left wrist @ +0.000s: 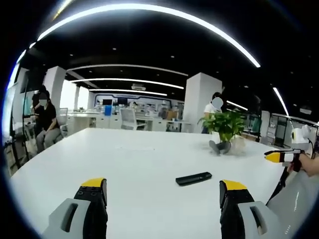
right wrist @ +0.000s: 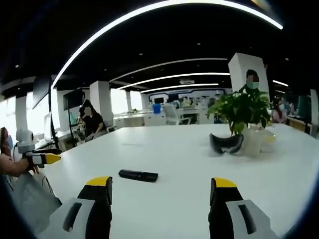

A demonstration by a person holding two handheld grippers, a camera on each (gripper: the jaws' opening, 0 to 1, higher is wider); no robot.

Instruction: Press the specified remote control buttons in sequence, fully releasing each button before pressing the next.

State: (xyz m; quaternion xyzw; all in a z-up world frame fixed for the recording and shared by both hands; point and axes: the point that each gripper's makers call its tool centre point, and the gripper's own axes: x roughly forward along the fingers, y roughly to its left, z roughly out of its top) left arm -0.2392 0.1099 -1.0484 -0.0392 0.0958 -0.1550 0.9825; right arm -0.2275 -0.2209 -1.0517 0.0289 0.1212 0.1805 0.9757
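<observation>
The black remote (left wrist: 193, 178) lay flat on the white table (left wrist: 134, 164), well apart from both grippers and touched by neither. In the left gripper view the left gripper (left wrist: 164, 191) hovered low over the near side of the table with its yellow-tipped jaws spread wide and nothing between them; the remote sat beyond them, nearer the right jaw. Past the remote stood a potted plant (left wrist: 225, 124) with a dark object (left wrist: 220, 147) at its base. The right gripper (left wrist: 280, 157) reached in at the right edge of that view, held by a hand (left wrist: 311, 165); its jaw gap could not be told there.

In the right gripper view the right gripper (right wrist: 162, 191) was also wide open and empty, the remote (right wrist: 138, 175) lying beyond its left jaw and the plant (right wrist: 242, 108) farther off to the right. The left gripper (right wrist: 46, 159) showed at the left edge.
</observation>
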